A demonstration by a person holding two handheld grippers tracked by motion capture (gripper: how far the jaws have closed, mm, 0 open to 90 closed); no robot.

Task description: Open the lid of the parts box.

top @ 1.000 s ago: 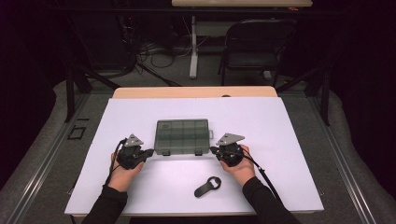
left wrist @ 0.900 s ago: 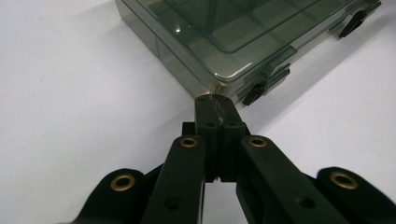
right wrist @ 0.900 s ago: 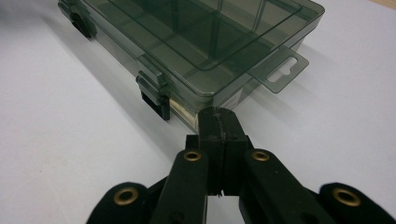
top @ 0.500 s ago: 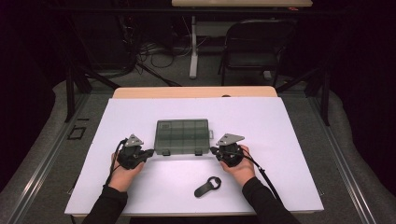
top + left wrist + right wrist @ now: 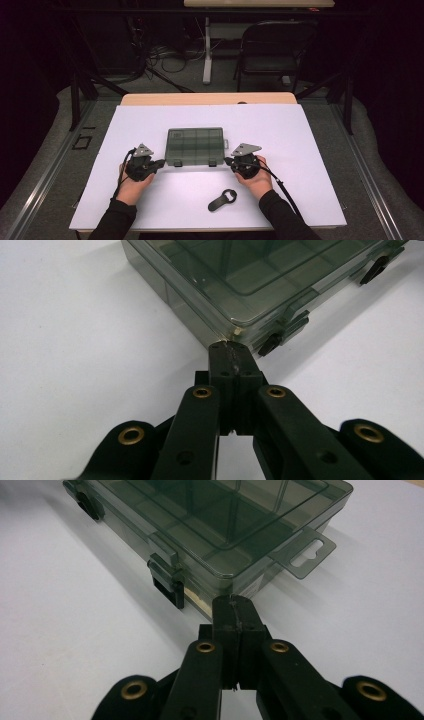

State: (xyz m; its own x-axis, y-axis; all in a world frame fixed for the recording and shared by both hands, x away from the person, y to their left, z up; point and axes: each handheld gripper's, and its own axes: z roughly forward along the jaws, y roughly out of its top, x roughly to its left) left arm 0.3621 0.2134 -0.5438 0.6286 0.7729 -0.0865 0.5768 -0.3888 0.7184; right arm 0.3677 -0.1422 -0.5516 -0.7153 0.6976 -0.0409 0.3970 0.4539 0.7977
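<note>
A smoky clear plastic compartment box [image 5: 195, 145] lies closed in the middle of the white table, with black latches on its near side. My left gripper [image 5: 161, 162] rests at the box's near left corner, its jaws shut with nothing between them. In the left gripper view the shut tips [image 5: 229, 347] touch that corner of the box [image 5: 240, 285]. My right gripper [image 5: 227, 161] sits at the near right corner, also shut and empty. In the right gripper view its tips [image 5: 234, 602] meet the box [image 5: 220, 530] just beside a latch [image 5: 167, 582].
A black bottle opener [image 5: 221, 200] lies on the white table [image 5: 310, 165] near the front edge, close to the right forearm. A hang tab [image 5: 305, 552] sticks out from the box's right end. A dark chair [image 5: 275, 50] stands beyond the table.
</note>
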